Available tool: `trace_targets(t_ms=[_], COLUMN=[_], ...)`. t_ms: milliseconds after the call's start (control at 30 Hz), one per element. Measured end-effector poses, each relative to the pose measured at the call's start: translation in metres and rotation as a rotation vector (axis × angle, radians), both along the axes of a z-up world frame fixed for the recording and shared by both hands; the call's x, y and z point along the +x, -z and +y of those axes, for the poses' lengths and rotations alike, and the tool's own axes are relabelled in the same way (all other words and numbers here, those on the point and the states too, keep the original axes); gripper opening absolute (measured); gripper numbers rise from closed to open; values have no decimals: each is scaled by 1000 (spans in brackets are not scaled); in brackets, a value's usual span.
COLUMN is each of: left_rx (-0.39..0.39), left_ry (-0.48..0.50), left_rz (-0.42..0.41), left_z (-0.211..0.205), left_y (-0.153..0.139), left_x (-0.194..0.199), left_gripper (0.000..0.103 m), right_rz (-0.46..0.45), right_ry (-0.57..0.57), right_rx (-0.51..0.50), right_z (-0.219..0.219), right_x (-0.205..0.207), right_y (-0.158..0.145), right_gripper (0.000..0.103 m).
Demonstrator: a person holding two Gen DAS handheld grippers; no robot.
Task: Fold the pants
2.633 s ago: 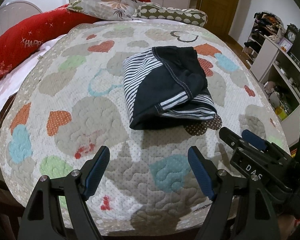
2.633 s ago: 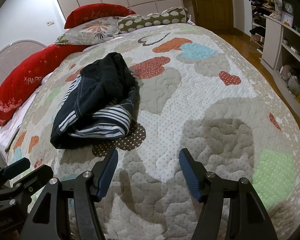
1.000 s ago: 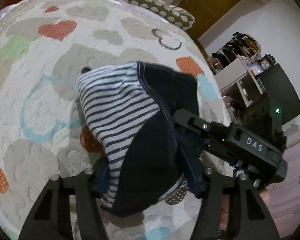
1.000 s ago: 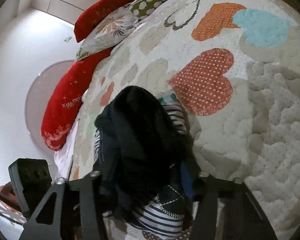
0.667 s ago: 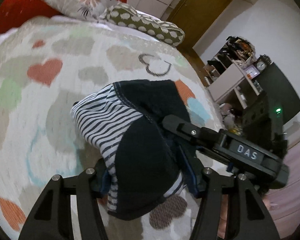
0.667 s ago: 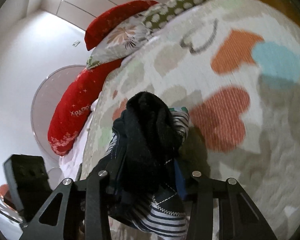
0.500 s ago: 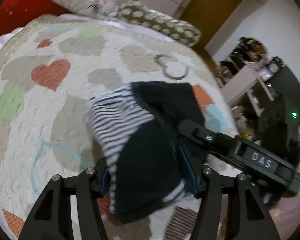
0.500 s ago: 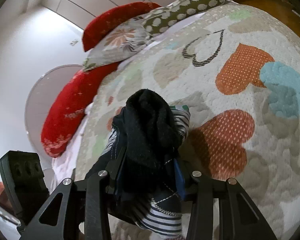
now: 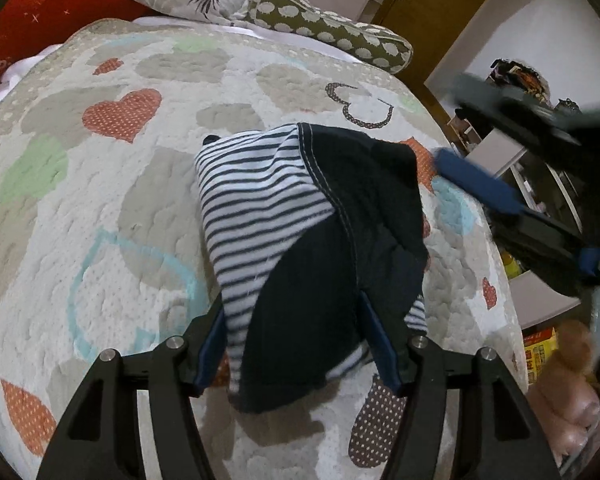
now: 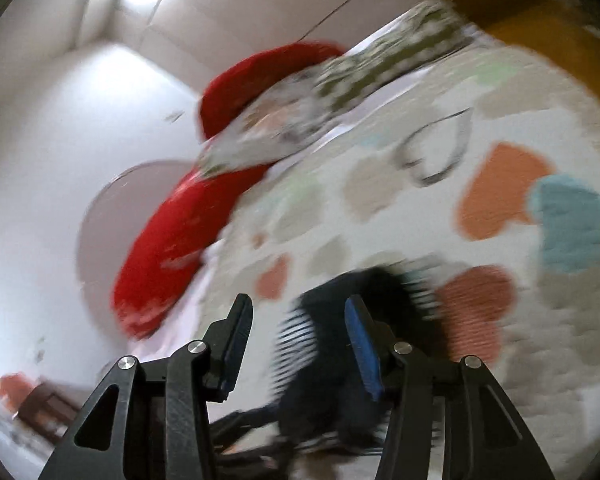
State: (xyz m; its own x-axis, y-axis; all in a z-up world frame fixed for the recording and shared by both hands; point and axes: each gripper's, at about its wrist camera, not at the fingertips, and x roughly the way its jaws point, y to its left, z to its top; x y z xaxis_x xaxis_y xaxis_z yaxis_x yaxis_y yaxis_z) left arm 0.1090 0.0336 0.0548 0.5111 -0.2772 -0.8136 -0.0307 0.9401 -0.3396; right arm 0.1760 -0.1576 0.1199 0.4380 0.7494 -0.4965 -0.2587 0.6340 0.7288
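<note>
The left gripper (image 9: pixel 296 344) pinches the near edge of the folded pants (image 9: pixel 312 248), navy with a striped lining, probably to steady or shift the bundle on the heart-patterned quilt (image 9: pixel 100 200). The right gripper (image 10: pixel 296 344), blurred, is spread with nothing between its fingers and sits above the pants, apparently clear of them. Farther off lie a polka-dot pillow (image 9: pixel 332 32) and a red cushion (image 10: pixel 188 248).
</note>
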Motion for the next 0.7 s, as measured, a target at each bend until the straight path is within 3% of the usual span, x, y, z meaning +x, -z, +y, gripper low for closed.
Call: trace_targets(t_ms=[67,200,300,500,700], left_rx=[15,-14,-22,34,210], left_ry=[3,1,-11,-63,-148], left_rz=[3,32,26,-45,-190], left_z=[-1,5,10,14,7], left_y=[2,10,8,-12,-36], left_x=[-3,-5,-11,-39,-81], left_gripper=[63,63,63,68,72], right_rz=[45,191,215,109,-8], right_ry=[-24,103,138,217,238], right_rx=[7,-42,29,-51,-235], right_z=[10,2,-16,-40,-43], right_x=[7,17,10,-17,-72], right_y=[12,60,72,40,25], right_gripper=[53,53,53,65,65])
